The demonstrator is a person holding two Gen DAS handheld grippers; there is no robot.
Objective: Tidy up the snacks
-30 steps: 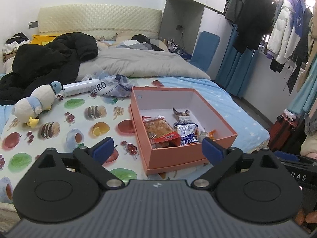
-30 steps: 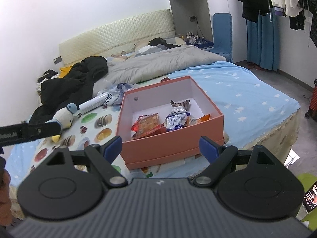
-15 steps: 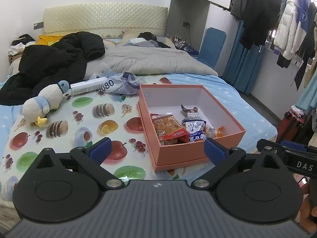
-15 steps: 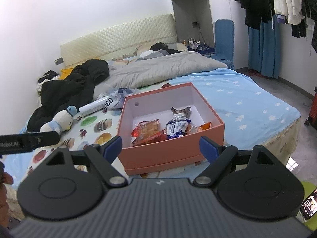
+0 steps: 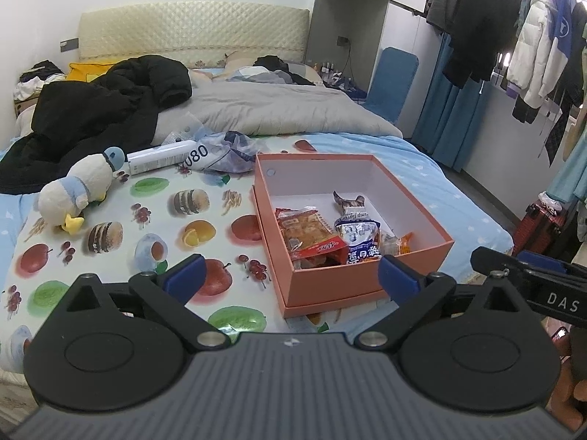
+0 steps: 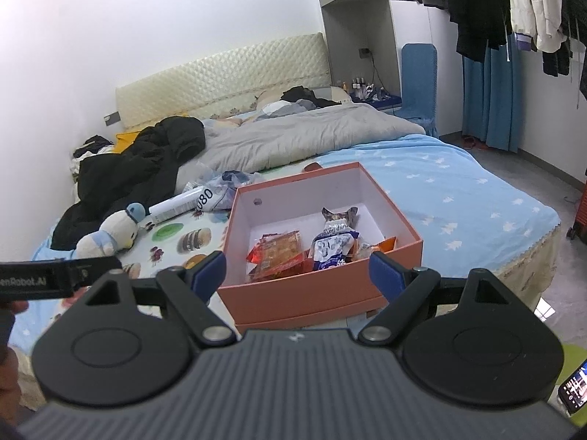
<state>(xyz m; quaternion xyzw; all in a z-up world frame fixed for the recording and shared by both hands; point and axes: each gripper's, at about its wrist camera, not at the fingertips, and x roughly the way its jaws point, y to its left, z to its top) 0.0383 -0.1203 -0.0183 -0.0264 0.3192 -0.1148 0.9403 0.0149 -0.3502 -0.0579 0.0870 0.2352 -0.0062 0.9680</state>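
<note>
Left wrist view takes in the bed (image 5: 422, 168), its blue star-print sheet running to the right edge and a grey duvet (image 5: 271, 110) lying across the middle. A black coat (image 5: 95, 110) is heaped at the left, beside the duvet. Nearer, a fruit-and-burger print mat (image 5: 146, 227) covers the left part of the bed. On the mat's right part sits the orange box (image 5: 330, 289), lidless, its white inside showing.

Inside the box, toward its near wall, lie the snacks: an orange-red packet (image 5: 310, 234) on the left, a blue-and-white packet (image 5: 357, 238) touching it on the right, and small orange wrappers (image 5: 400, 240) further right. Right wrist view shows the same box (image 6: 293, 300) with the snacks clustered in its near half.

On the mat's left edge rests a plush duck (image 5: 73, 190), and beyond it a white tube (image 5: 161, 156) marked 080, touching a crumpled plastic bag (image 5: 227, 150).

Left gripper (image 5: 290, 278) hangs above the mat's near edge, released, its 2 blue pads wide apart and holding nothing. Right gripper (image 6: 299, 273) hangs before the box's near wall, likewise spread wide and holding nothing.
</note>
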